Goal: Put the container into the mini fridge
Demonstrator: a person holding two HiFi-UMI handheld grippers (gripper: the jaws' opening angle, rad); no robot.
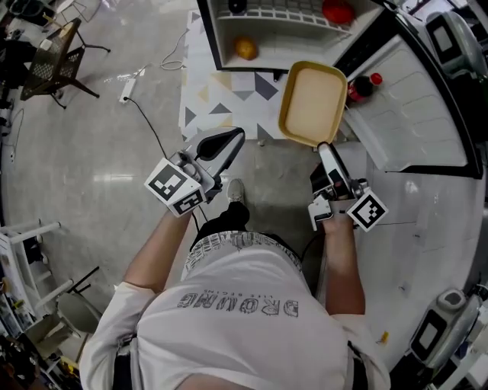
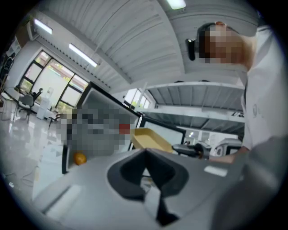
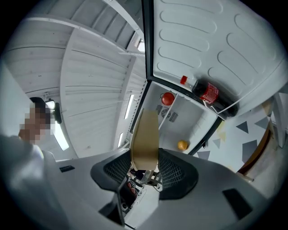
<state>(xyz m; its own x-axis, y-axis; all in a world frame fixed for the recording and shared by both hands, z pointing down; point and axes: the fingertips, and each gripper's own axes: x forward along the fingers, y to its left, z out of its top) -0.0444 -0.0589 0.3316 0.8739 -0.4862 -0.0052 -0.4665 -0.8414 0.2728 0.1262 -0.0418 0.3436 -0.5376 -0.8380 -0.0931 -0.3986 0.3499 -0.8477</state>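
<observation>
The right claw point(image 1: 326, 151) pinches the yellow container point(image 1: 313, 103) by its rim, in front of the open mini fridge point(image 1: 217, 38). The left claw point(image 1: 235, 137) is closed and holds nothing. Only the right gripper view shows the pads point(image 3: 175, 173) squeezing the rim.

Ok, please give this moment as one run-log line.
right gripper: shut on edge of yellow rectangular plastic container | left gripper: shut, empty | white mini fridge: door open | container: not yet inside

One container point(image 1: 313, 103), one orange point(image 1: 245, 49), one red fruit point(image 1: 337, 11), one bottle point(image 1: 360, 88) — two hand-held grippers point(image 1: 231, 139) point(image 1: 325, 150).
</observation>
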